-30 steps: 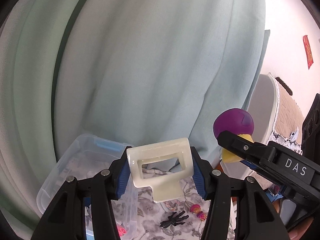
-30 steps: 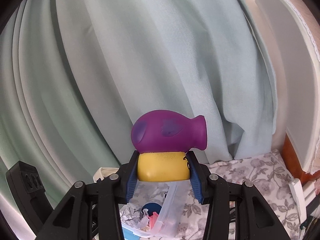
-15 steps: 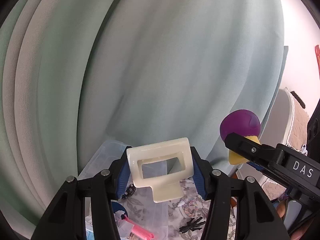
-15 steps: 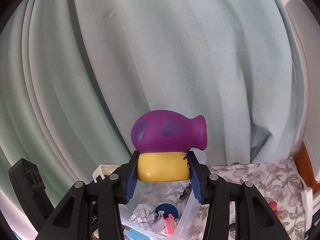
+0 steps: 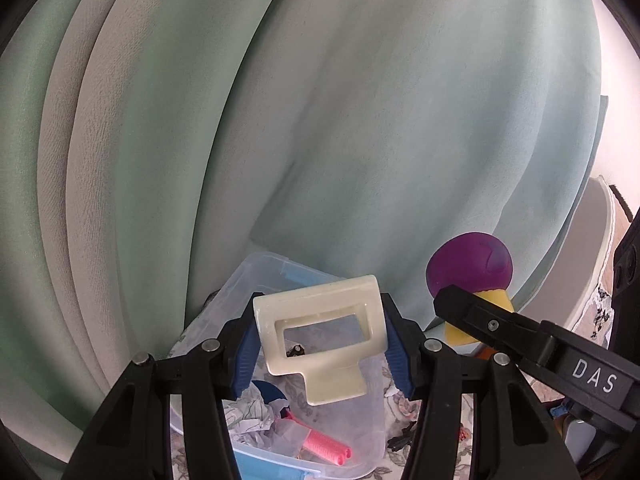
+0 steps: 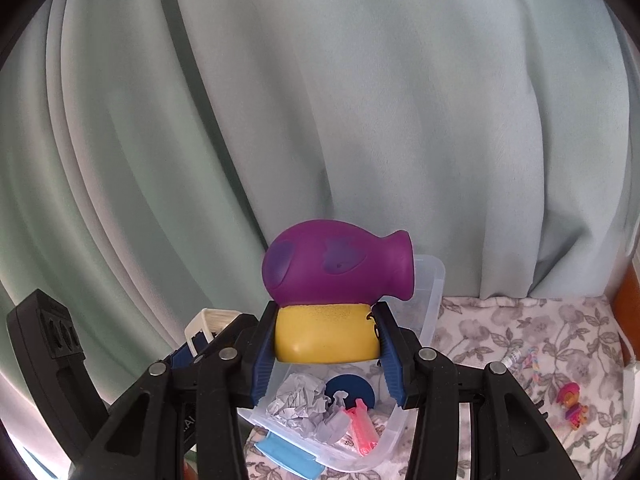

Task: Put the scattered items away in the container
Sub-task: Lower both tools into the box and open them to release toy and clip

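1. Cream plastic buckle piece [image 5: 322,334], with a rectangular window and a stub tab, sits clamped between the blue pads of the left gripper [image 5: 322,350], held above the clear plastic container [image 5: 256,276].
2. Right gripper [image 6: 326,348] grips a purple-and-yellow squeeze toy [image 6: 336,276] by its yellow part, the purple bulb rising above the pads; the toy hangs over the container's near end.
3. Inside the container lie crumpled paper [image 6: 298,398], a dark blue disc [image 6: 352,388] and a pink ribbed tube [image 5: 324,442]; a blue latch [image 6: 288,458] shows at its near end.
4. Container rests on a grey floral cloth [image 6: 500,332], close against a pale green curtain [image 6: 360,120].
5. Outside the container, a small pink and orange figure [image 6: 574,406] lies on the cloth to the right, well apart from it, and a small black figure [image 5: 402,436] lies just beside its wall.
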`<state>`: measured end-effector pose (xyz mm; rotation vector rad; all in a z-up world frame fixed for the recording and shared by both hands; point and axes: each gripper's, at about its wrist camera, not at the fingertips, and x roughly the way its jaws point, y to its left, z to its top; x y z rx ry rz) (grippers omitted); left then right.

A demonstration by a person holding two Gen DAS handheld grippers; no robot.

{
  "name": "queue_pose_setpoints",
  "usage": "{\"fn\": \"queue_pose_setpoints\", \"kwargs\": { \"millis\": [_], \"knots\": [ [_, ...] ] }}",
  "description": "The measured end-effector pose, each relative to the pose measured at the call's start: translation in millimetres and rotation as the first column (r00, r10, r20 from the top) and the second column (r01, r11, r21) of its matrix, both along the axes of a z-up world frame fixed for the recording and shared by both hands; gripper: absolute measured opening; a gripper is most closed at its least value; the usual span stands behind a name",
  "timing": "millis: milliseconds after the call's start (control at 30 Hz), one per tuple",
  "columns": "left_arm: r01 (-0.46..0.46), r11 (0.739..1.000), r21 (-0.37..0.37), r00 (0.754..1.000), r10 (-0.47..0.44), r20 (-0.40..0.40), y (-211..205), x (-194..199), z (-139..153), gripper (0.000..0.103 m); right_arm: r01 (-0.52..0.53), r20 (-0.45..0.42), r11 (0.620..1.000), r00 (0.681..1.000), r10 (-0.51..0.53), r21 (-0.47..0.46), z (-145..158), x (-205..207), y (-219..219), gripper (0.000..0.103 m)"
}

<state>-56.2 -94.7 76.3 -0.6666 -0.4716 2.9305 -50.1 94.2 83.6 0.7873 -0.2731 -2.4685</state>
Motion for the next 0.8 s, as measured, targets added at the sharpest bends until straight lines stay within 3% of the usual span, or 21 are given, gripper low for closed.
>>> {"fn": "queue_pose_setpoints", "kwargs": {
  "millis": [800],
  "knots": [
    [-0.036,0.999,0.012,0.982,0.033,0.186,-25,-34,-74,0.056,-0.04,0.167,0.996,0.986,0.026,0.08,-65,-24,-26,0.049]
  ]
}}
